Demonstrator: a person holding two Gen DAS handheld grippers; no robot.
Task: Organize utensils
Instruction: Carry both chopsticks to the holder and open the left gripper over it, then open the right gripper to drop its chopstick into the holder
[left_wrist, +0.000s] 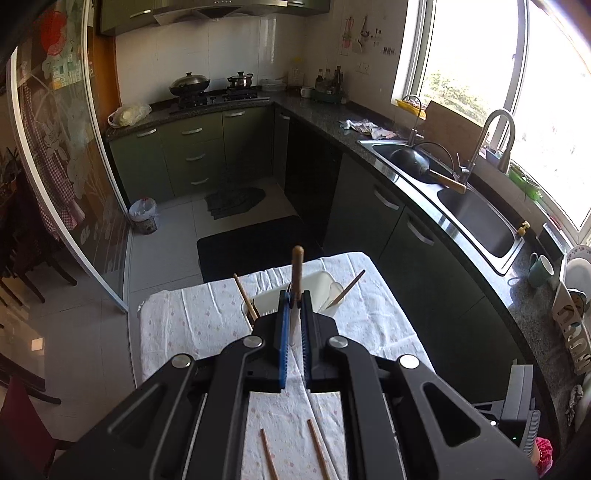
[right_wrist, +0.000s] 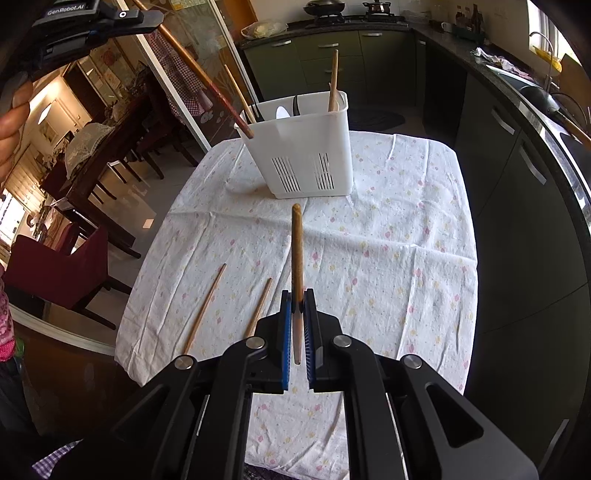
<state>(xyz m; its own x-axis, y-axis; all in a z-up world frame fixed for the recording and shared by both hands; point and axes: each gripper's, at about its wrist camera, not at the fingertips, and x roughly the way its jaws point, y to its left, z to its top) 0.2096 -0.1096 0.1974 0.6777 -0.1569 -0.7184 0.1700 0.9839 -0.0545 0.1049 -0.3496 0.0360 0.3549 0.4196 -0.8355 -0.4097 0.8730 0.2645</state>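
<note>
While both grippers stand clamped nearly shut, each has one chopstick pinched between its blue pads. Nearest in the right wrist view, the right gripper holds a wooden chopstick that sticks forward over the cloth-covered surface. Just to its left, two loose chopsticks lie flat on the flowered cloth, apart from each other and roughly parallel.

Further on, near the far end of the surface, stands a white utensil holder with slotted vents low on its front wall. Several chopsticks lean in its compartments, and a pale spoon-like piece shows in the middle one.

At the upper left of that view, the left gripper hangs above the holder with a long red-tipped chopstick in its grip; the tip points down at the holder's left corner, and whether it touches the rim cannot be told. White lettering on the gripper's body reads "GenRobot.AI".

Beyond lie dark green kitchen cabinets and a stove with pots.
</note>
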